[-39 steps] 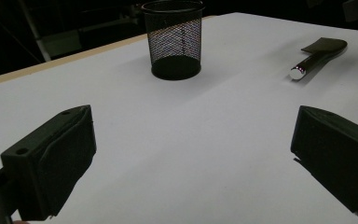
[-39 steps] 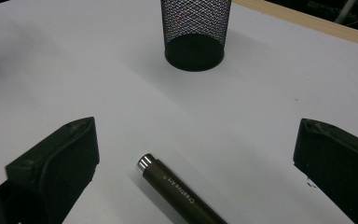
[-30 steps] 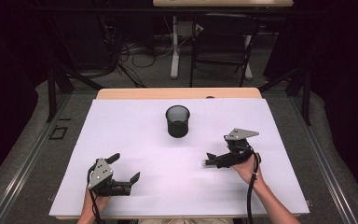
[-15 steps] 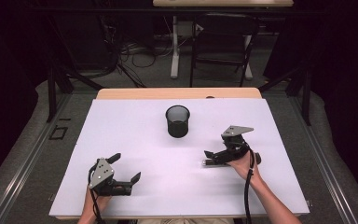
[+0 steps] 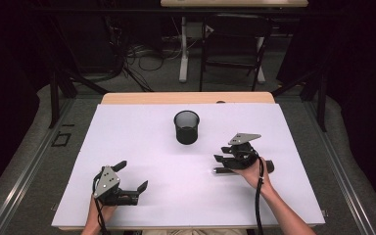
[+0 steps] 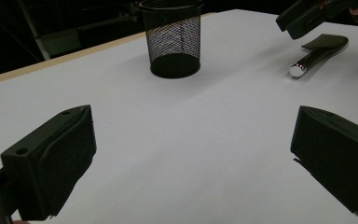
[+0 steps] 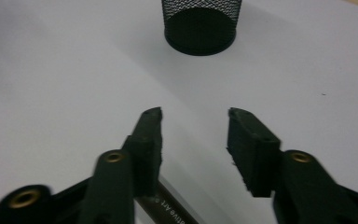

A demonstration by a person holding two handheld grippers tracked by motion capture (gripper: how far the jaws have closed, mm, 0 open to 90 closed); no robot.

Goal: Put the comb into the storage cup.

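Nearest us, our left gripper rests on the white table, jaws spread wide and empty. Farther right, our right gripper hovers over the marker, jaws just closing around it but not yet pressing. Beyond stands the mesh cup.

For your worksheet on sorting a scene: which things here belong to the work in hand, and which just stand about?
In the work:
- right gripper, jaws just closing around the pen
- pen lying on the table
- mesh cup, probably its goal

Standing about:
- left gripper, open, idle
- chair behind the table
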